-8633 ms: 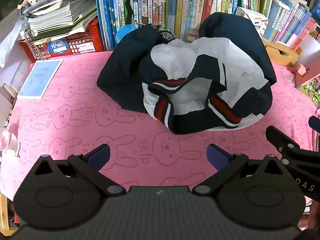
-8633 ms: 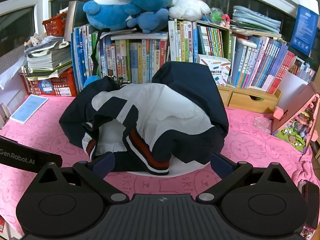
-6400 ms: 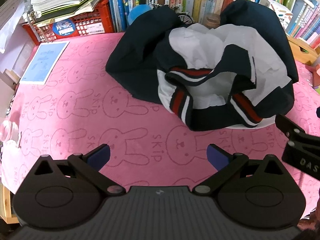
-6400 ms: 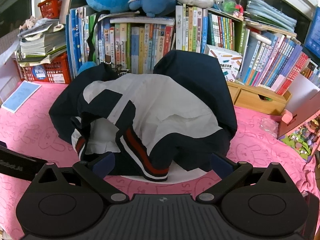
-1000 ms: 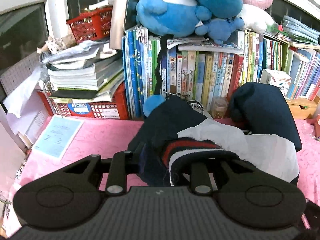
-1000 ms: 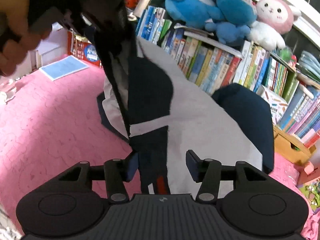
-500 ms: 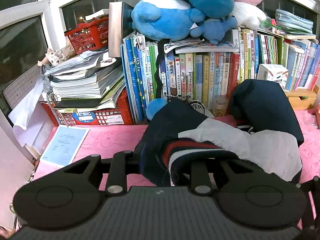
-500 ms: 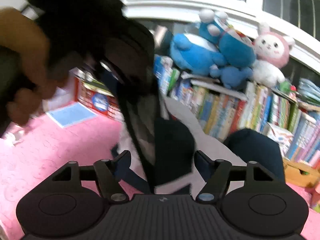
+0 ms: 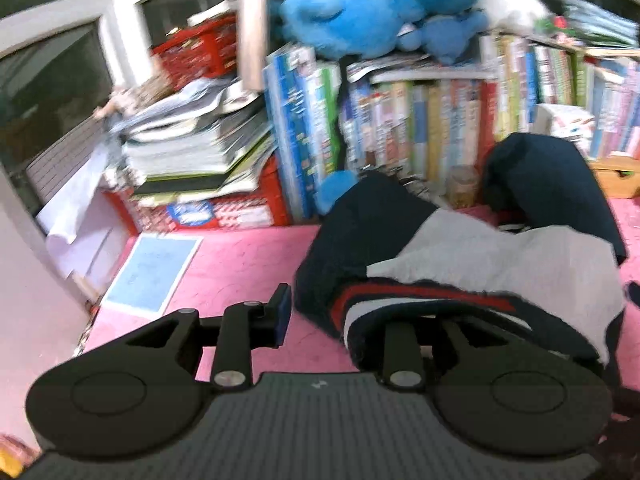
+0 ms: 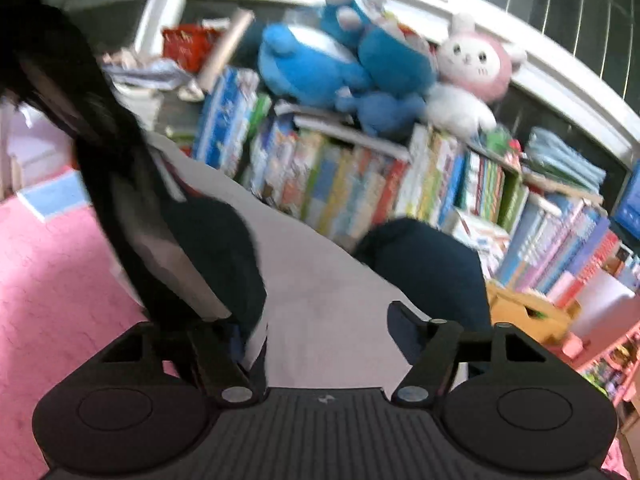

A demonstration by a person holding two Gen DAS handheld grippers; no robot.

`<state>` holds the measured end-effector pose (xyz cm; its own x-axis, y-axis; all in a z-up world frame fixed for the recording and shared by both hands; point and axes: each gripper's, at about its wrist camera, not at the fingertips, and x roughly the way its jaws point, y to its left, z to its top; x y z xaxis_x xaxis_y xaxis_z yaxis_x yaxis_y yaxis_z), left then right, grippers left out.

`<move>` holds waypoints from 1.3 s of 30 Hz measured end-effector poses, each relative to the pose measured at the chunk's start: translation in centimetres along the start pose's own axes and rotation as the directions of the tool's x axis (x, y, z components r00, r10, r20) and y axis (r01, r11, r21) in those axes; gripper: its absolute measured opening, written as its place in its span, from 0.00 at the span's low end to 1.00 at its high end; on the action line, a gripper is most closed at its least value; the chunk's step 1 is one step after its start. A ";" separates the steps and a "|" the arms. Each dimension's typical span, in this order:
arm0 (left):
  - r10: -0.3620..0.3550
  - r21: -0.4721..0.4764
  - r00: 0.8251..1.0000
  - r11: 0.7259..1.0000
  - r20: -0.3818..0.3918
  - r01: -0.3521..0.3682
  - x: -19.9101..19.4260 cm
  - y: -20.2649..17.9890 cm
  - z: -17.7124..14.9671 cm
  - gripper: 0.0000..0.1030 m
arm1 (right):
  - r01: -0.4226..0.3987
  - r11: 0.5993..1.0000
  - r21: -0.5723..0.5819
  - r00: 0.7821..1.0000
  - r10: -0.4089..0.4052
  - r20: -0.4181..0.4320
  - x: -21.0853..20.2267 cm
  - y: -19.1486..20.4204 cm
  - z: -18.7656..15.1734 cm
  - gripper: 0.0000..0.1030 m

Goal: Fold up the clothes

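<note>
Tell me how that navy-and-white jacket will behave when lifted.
Probably floppy: the jacket slumps in rumpled folds. Likely light, since thin cloth sags from its raised edge. Loose parts may drag across the pink table cover.

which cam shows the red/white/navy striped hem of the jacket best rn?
Left wrist: the red, white and navy striped knit hem fills the foreground over the left gripper. The right wrist view is blurred; dark fabric hides it there.

Book spines (image 9: 404, 128) blurred, titles unreadable
</note>
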<state>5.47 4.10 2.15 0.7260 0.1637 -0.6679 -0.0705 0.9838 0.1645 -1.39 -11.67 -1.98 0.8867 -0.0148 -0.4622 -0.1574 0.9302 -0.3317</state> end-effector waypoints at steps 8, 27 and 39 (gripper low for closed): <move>-0.018 0.003 1.000 1.000 -0.023 0.018 0.0 0.8 -0.7 0.41 | 0.093 0.995 -0.019 0.992 -0.094 -0.079 0.5 -3.1 -2.0 0.66; -0.021 -0.071 0.983 0.997 -0.181 0.008 0.5 4.2 -4.8 0.58 | 0.172 0.955 -0.243 0.964 -0.214 -0.158 -4.3 -10.4 -5.3 0.85; -0.035 -0.030 0.947 0.999 -0.320 0.027 0.2 4.9 -10.0 0.67 | -0.099 0.972 -0.211 0.957 0.035 -0.288 -6.2 -12.3 -6.0 0.95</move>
<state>-1.58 9.66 -4.38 0.4711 0.1439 -0.8702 -0.0719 0.9896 0.1247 -7.57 -25.24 0.06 0.7174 -0.0870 -0.6912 -0.3329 0.8287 -0.4499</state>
